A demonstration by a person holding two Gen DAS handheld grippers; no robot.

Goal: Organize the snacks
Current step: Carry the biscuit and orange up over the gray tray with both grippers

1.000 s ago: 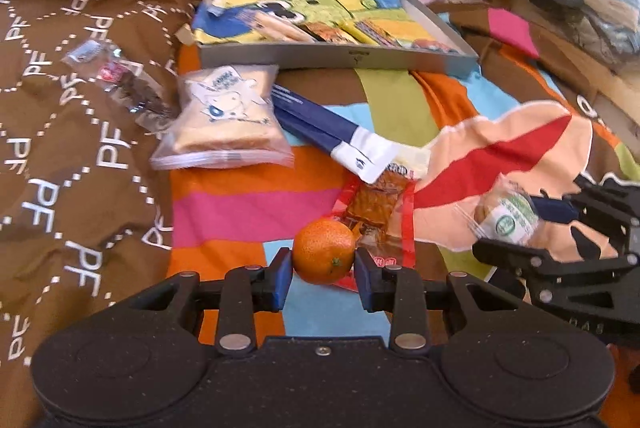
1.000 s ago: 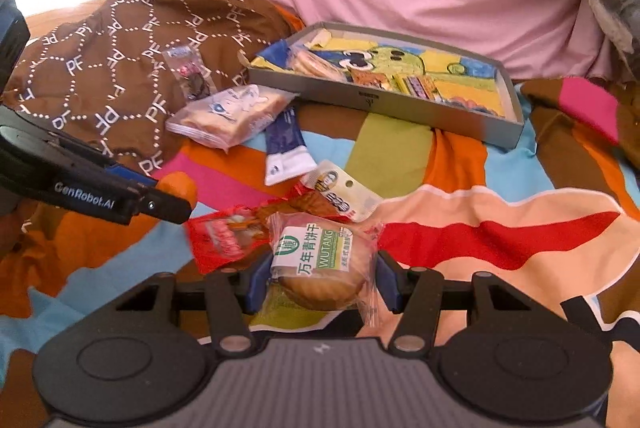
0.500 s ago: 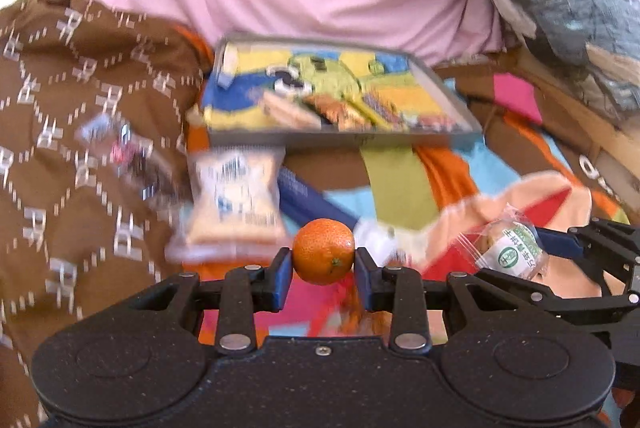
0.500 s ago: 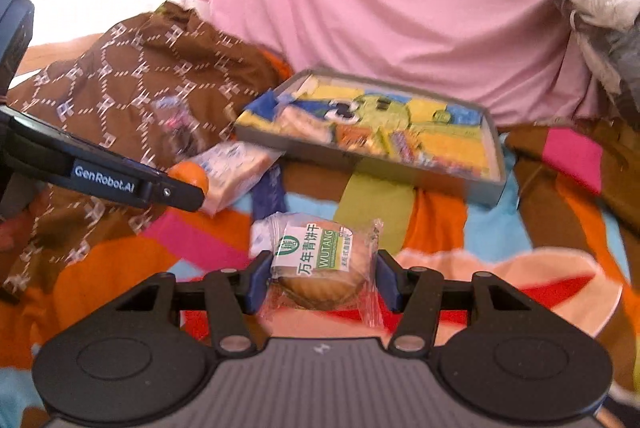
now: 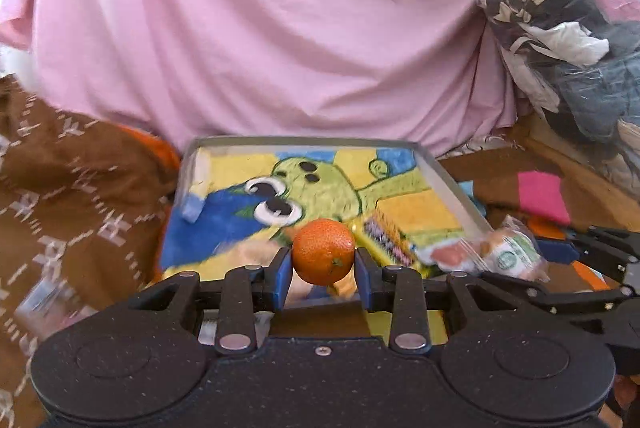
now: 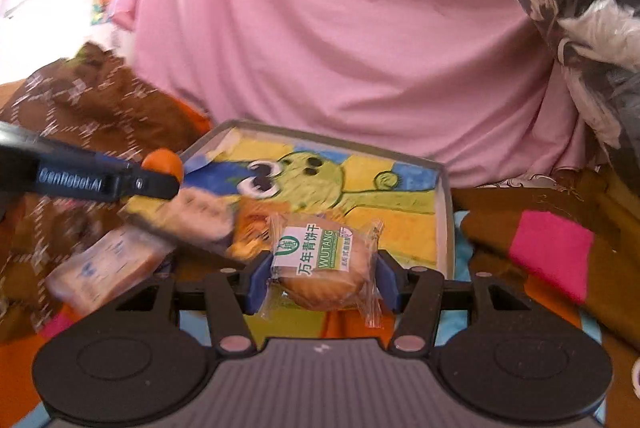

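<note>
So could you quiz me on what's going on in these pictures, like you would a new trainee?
1. True or false: the left gripper is empty.
2. What does the right gripper hold? A) a wrapped biscuit B) a spoon C) a bottle
3. Fill in: the tray has a green ______ character painted inside.

Key:
1. False. It is shut on an orange.
2. A. The wrapped biscuit with a green and white label sits clamped between its fingers.
3. Cartoon. It has big eyes; a few snacks already lie along the tray's near side.
</note>
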